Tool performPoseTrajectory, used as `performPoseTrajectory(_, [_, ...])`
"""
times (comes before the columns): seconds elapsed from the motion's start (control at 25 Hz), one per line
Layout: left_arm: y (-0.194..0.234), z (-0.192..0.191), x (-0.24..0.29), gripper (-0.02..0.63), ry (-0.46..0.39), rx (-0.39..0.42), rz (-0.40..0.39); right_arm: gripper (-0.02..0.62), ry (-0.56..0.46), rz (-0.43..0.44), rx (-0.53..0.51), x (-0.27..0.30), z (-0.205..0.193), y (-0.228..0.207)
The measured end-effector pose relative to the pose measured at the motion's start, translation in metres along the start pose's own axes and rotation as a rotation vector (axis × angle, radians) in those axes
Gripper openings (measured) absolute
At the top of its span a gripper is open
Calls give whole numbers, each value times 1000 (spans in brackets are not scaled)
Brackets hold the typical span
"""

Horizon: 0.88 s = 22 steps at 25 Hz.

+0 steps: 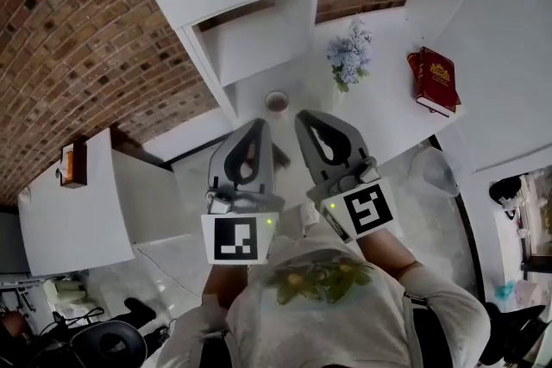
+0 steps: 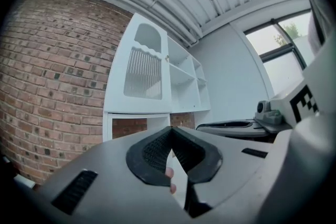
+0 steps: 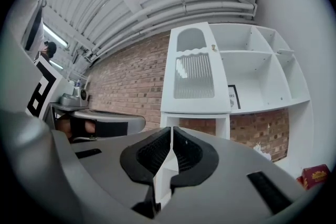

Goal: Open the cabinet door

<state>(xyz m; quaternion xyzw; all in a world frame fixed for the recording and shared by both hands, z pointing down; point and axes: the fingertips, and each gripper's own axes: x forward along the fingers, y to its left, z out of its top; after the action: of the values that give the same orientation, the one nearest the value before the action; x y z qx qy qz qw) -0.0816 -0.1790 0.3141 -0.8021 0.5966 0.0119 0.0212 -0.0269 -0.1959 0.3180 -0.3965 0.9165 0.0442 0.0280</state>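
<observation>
The left tongs [image 2: 171,131] are closed tip to tip with nothing between them, and the right tongs [image 3: 171,129] are shut and empty too. The person holds the pair level and side by side, both pointing toward twelve o'clock at the white shelf unit [image 3: 262,68].

The cabinet door [image 3: 194,73], a white panel with a ribbed window, hangs on the unit's left bay, with a small knob [image 3: 213,48] at about one o'clock on its face. From here I cannot tell whether it is fully shut. It is well apart from both tongs, so I'd call this the approach, with no contact made.

On the counter at about two o'clock from the tongs are a bunch of flowers [image 1: 349,56] and a red book [image 1: 434,80].

Next, I reckon one pair must open, rise to the knob and close on it, then pull back along the door's swing.
</observation>
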Motion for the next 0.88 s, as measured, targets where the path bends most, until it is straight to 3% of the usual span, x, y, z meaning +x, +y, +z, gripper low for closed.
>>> performPoseTrajectory(0.44, [10,-5,64,10,11,6,6,25,-41,31,-79,49,12,-70])
performPoseTrajectory(0.64, [12,-5,80,9,16,1,28,33,-45,97,-20,73,14,-99])
performPoseTrajectory(0.72, [13,-6,86,11,21,2,34,82,-29,123,13,84,13,-111])
performPoseTrajectory(0.88, [14,-9,93,9,40,7,49,98,-29,121,49,103,15,-138])
